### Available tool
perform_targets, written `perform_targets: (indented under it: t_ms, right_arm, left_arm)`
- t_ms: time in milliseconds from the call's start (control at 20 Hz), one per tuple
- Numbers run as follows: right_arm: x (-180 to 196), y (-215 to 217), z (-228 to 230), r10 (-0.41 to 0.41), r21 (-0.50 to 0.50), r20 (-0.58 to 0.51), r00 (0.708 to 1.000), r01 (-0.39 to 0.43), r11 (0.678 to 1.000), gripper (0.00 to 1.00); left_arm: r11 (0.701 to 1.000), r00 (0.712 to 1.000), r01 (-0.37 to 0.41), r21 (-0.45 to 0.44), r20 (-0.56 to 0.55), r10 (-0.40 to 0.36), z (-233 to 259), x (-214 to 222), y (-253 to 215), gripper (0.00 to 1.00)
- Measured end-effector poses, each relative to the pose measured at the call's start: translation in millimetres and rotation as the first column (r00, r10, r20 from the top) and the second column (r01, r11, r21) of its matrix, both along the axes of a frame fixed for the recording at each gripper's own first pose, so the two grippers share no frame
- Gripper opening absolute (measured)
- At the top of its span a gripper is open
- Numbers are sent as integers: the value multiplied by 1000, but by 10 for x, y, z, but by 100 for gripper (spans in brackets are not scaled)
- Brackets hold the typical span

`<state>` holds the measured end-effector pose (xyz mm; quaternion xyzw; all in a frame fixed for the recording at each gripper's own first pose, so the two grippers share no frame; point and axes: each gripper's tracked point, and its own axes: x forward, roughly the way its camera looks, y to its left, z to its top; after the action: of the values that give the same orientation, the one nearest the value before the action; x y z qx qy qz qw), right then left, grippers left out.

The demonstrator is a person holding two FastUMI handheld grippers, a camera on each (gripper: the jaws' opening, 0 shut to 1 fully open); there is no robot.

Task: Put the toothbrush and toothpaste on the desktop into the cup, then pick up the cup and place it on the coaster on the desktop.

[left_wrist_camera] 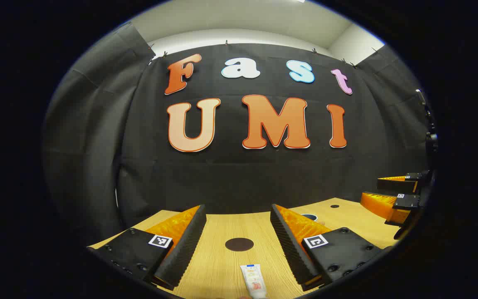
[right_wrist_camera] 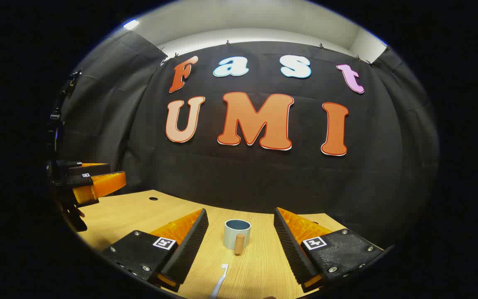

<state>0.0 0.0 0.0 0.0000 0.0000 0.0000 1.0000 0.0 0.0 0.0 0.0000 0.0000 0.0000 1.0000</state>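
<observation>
Toothpaste (left_wrist_camera: pixel 253 280): small white tube, lying flat on the wooden desktop (left_wrist_camera: pixel 222 265) at 6 o'clock in the left gripper view, between and just short of the left gripper (left_wrist_camera: pixel 239 232), whose jaws stand spread wide with nothing in them. Judged light, soft-walled and smooth; a squeeze across the flat body would likely dent it, so the firmer shoulder near the cap looks the better hold. Coaster (left_wrist_camera: pixel 239 244): dark round disc, flat on the desktop just beyond the tube toward 12 o'clock. Toothbrush (right_wrist_camera: pixel 220 280): white, slim, lying at 6 o'clock in the right gripper view, head pointing toward 12 o'clock, between the spread jaws of the empty right gripper (right_wrist_camera: pixel 241 232). Judged light, stiff and slippery; lying so low, it calls for a pinch across the handle, and the thin shaft may roll or pivot. Cup (right_wrist_camera: pixel 237 233): pale, blue inside, upright, with a wooden peg-like handle facing the camera, just beyond the brush at 12 o'clock. Judged rigid, possibly ceramic and the heaviest item; it may tip if a tall item is dropped in off-centre. Grip over the rim or wall.
</observation>
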Motion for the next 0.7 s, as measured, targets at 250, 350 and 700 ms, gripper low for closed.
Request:
perform_targets:
  t_ms: [250, 350, 700]
  right_arm:
    - [47, 13, 8, 9, -4, -7, 1000, -9, 1000, 95]
    - [86, 66, 11, 26, 2, -8, 1000, -26, 1000, 95]
    - [83, 131, 84, 48, -19, -14, 999, -48, 999, 95]
  left_arm:
    - [1000, 1000, 9, -2, 17, -9, 58, 51, -81, 99]
    - [999, 1000, 16, -45, 10, -16, 79, 105, -153, 99]
    - [1000, 999, -1, 15, 46, 0, 421, 137, -173, 99]
